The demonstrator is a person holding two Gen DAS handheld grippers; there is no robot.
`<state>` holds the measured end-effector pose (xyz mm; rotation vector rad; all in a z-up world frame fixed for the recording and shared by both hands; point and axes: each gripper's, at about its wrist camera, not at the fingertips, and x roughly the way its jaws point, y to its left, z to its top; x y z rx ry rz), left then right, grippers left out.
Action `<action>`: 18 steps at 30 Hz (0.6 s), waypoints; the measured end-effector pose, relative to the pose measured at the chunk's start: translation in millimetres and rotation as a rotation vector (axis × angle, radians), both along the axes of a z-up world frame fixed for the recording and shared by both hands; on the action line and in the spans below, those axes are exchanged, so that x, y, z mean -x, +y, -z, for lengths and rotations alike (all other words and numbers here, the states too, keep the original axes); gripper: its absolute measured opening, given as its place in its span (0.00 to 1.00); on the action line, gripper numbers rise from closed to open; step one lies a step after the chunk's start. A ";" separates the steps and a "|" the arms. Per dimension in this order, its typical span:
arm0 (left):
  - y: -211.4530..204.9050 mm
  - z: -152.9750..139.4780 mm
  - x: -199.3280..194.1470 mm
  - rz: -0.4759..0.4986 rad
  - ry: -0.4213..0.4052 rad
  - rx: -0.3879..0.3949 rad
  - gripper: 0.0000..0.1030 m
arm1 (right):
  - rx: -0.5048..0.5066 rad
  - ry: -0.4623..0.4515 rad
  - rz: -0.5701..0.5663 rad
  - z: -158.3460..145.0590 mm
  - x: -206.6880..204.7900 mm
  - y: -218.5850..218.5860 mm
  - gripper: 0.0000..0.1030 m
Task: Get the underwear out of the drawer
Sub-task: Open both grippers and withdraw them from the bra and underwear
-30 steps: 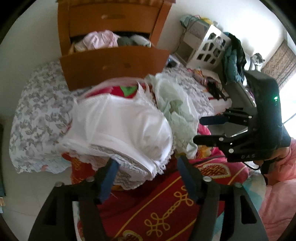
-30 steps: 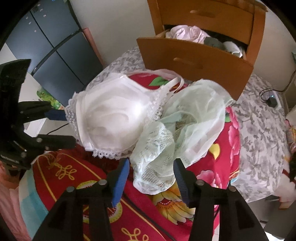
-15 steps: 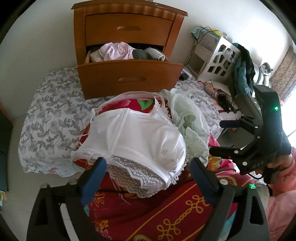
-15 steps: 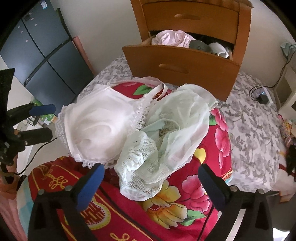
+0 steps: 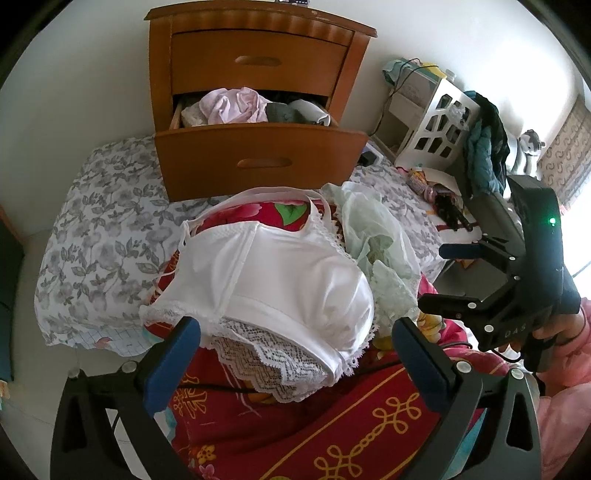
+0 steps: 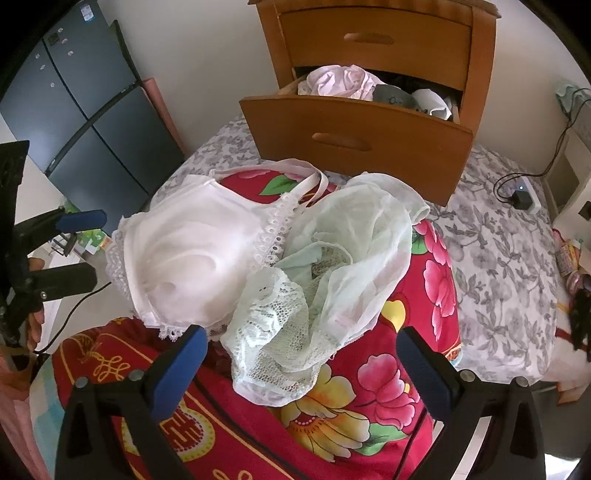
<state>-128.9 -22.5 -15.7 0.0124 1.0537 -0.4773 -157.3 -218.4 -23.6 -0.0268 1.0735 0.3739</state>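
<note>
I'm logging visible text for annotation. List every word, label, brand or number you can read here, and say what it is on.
"DAS": pale letters on the black body of the right tongs, seen from the left wrist view.
Gold ornamental character on the red quilt: partly hidden, not readable.
Stickers at the top of the dark fridge: too small to read.
Nothing else legible.

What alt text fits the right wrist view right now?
The open right gripper hovers over a pale green lace underwear beside a white bra on a red floral quilt. Behind, the wooden drawer stands open, with clothes inside.
</note>
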 end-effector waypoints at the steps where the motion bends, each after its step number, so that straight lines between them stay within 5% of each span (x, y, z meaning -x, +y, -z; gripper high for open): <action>1: 0.4 0.8 -1.1 -0.002 0.003 0.003 1.00 | 0.001 -0.002 0.003 0.0 -0.1 -0.2 1.00; 11: 3.1 0.5 -13.6 -0.002 0.037 0.029 1.00 | -0.001 -0.004 0.005 2.3 -6.8 -2.3 1.00; 18: 3.6 -30.2 -48.9 -0.019 -0.041 0.006 1.00 | -0.064 -0.074 0.024 -34.6 -25.9 -18.2 1.00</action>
